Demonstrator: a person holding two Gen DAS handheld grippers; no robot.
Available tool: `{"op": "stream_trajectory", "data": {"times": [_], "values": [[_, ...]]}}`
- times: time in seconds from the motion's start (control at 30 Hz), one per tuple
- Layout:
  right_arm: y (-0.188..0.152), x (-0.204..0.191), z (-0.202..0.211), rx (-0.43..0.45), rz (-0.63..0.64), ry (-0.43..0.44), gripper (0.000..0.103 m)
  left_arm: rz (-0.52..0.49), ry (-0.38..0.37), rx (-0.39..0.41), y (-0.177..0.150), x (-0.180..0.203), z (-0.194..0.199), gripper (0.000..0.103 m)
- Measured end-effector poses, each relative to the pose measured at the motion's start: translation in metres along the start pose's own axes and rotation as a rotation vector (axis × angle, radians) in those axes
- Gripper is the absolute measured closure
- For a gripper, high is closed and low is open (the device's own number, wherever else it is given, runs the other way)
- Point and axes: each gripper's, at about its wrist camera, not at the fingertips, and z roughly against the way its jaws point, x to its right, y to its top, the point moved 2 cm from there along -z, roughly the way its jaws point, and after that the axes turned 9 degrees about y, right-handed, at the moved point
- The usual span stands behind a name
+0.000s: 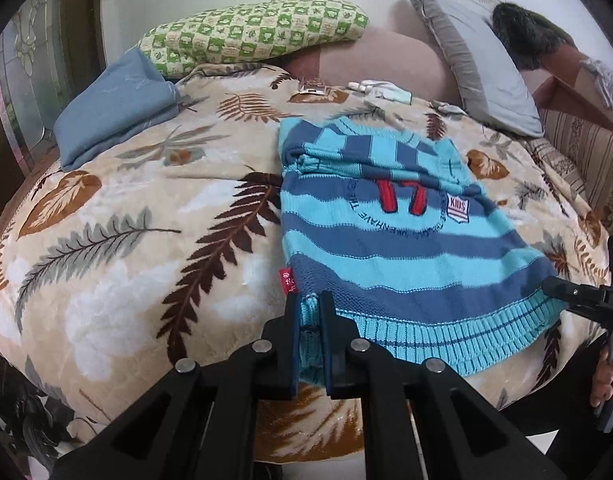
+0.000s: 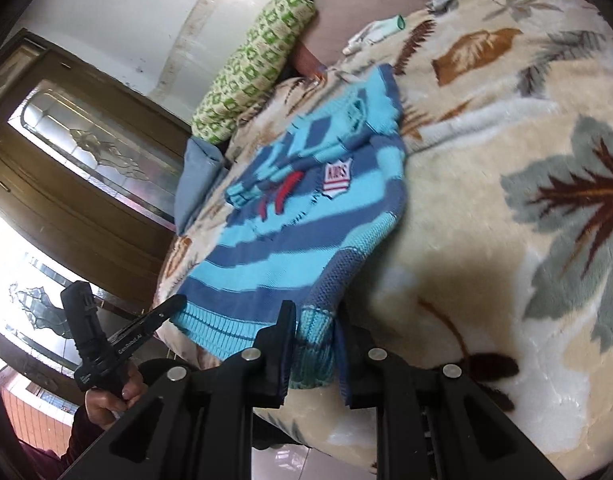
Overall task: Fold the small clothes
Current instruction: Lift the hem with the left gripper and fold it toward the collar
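Landmark: striped sweater, light and dark blue bands, red "77" and a "KIDS" patch, lying on the bed.
Bed cover: leaf-print blanket, beige with brown and grey fronds; sweater rests on it toward the near edge, hem closest to both cameras.
Far left of sweater: folded blue cloth on the blanket, well apart from the sweater.
Behind that, left of sweater's collar: green checked pillow, leaning at the head of the bed.
Left tongs: pressed together on the sweater's ribbed hem at its left corner; knit bunched between the two fingers. Red tag sits just beside this corner.
Sweater state: upper part looks doubled over, a sleeve folded across the chest; right wrist view shows the same fold.
Beyond collar: small pale garment on the blanket, apart from the sweater.
Right of collar: grey pillow, propped against the headboard.
Right tongs: pinching the hem's right corner, ribbed cuff gathered between the fingers; in the left wrist view the tip meets the hem at the far right.
Right wrist view, far left of sweater: the left tongs touch the opposite hem corner, held by a hand.
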Motion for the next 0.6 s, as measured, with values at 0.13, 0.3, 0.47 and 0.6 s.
{"op": "stream_trajectory", "data": {"times": [0.13,0.3,0.47,0.6], "values": [[0.004,-0.001,0.005,0.022,0.000,0.020,0.083,0.024,-0.023,0.000,0.001,-0.006,0.002,0.094],[0.005,0.008,0.005,-0.008,-0.018,0.005,0.083,0.007,-0.016,-0.026,-0.003,-0.005,-0.006,0.094],[-0.006,0.030,-0.013,-0.134,-0.135,-0.011,0.082,0.014,-0.017,-0.122,-0.017,-0.006,-0.028,0.094],[-0.008,0.036,-0.014,-0.137,-0.179,0.003,0.080,0.067,-0.052,-0.162,-0.019,-0.013,-0.037,0.090]]}}
